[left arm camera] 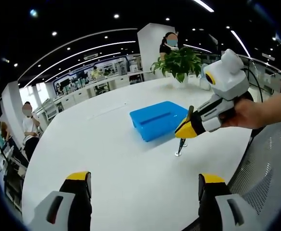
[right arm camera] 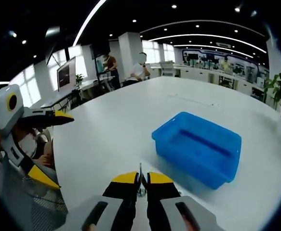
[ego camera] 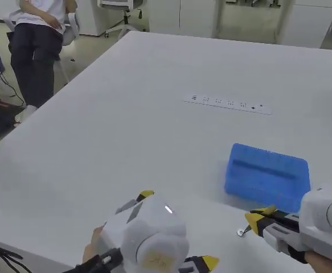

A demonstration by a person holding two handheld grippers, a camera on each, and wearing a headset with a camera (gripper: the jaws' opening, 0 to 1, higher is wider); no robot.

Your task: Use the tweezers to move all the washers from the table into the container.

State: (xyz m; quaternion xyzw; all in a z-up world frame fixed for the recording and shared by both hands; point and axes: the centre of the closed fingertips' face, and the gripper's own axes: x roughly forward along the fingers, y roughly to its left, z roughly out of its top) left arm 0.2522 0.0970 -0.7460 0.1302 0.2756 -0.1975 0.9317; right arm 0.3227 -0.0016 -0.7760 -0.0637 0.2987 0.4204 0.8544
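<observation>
Near the blue container (right arm camera: 198,147), the right gripper (right arm camera: 140,179) pinches thin tweezers (left arm camera: 180,147), tips too small to read. The left gripper (left arm camera: 144,177) gapes wide, empty.

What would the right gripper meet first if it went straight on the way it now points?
Probably the table, right at the tip of the tweezers that the right gripper holds angled down. The blue container lies further on, off to one side; depth is unclear.

Left gripper (left arm camera: 142,182) fingers (left arm camera: 77,177) spread wide, right gripper (right arm camera: 140,179) fingers pinched together.
</observation>
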